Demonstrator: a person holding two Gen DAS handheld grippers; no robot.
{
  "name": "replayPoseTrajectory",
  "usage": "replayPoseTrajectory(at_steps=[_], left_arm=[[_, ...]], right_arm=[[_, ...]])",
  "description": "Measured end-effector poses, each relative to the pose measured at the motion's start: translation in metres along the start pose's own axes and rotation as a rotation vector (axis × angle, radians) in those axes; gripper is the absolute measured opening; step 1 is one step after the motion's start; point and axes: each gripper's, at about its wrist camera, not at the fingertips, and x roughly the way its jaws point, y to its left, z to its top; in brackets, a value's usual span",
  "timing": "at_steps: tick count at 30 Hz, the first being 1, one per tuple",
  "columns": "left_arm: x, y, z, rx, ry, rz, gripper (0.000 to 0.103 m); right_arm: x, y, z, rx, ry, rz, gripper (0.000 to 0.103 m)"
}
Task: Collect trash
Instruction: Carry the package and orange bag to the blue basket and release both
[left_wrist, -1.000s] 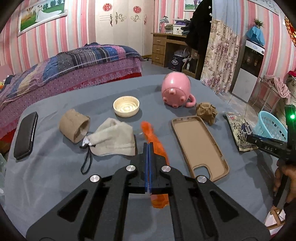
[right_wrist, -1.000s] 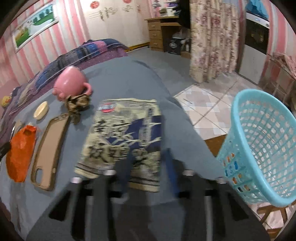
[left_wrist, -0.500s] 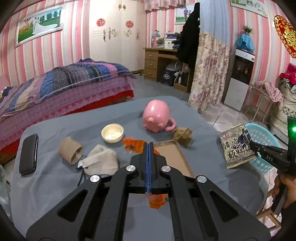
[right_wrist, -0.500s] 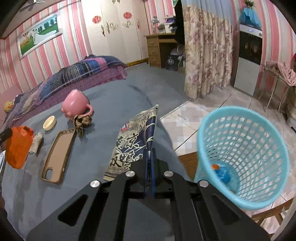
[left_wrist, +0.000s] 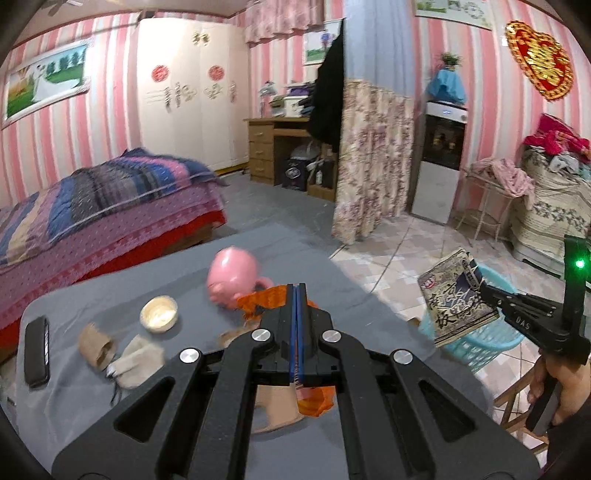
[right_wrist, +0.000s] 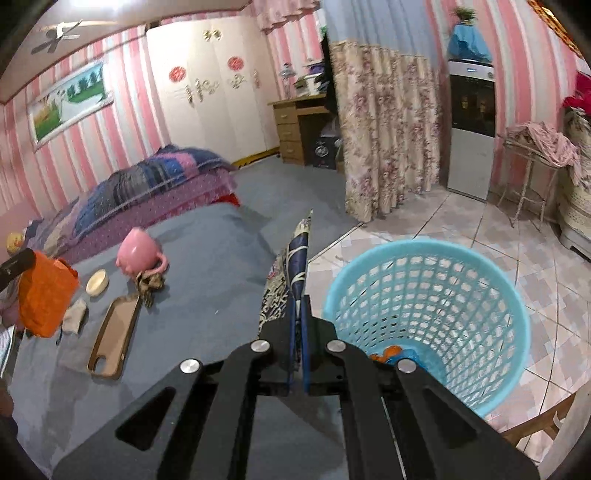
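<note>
Here, two handheld grippers are working over a table w/ a grey cloth (right_wrist: 207, 254). The left gripper (left_wrist: 297, 291) is pinching an orange plastic wrapper (left_wrist: 266, 299), jaws pressed together on it, and the wrapper is hanging clear of the tabletop; in the right wrist view it is showing at the far left edge (right_wrist: 44, 295), above the cloth. The right gripper (right_wrist: 298, 306) is clamping a printed snack packet (right_wrist: 295, 254), jaws narrow around its lower edge, packet standing edge-on and tilting upward. In the left wrist view the same packet (left_wrist: 456, 299) is hanging in the air in front of a light blue mesh basket (left_wrist: 476, 343), off the table's right side. A person's hand (left_wrist: 565, 384) is gripping the right gripper's handle.

The basket (right_wrist: 517, 295) is sitting just beside the table edge, on a wooden stand over tile floor, w/ a few orange and blue scraps at the bottom.

Lying on the cloth: a pink pig mug (right_wrist: 138, 251) tipped on its side, a crumpled brown paper ball (right_wrist: 149, 282) touching it, a small cream dish (right_wrist: 97, 282), a tan phone case (right_wrist: 114, 339), a beige cloth pouch (left_wrist: 138, 356), a cardboard tube (left_wrist: 95, 343), and a black phone (left_wrist: 36, 349) near the left edge.
</note>
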Motion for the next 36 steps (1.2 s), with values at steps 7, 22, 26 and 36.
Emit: replayPoseTrajectory(at_steps=[7, 22, 26, 36], left_arm=[[0.032, -0.068, 0.019, 0.063, -0.009, -0.116, 0.0], [0.119, -0.199, 0.006, 0.176, 0.063, -0.322, 0.0], [0.141, -0.225, 0.004, 0.199, 0.068, -0.354, 0.0], [0.193, -0.256, -0.007, 0.258, 0.126, -0.317, 0.001]], right_arm=[[-0.011, -0.05, 0.009, 0.042, -0.038, -0.135, 0.003], [-0.001, -0.15, 0.002, 0.135, 0.016, -0.346, 0.003], [0.0, -0.166, -0.001, 0.169, 0.015, -0.349, 0.003], [0.007, -0.174, 0.001, 0.17, 0.005, -0.35, 0.003]])
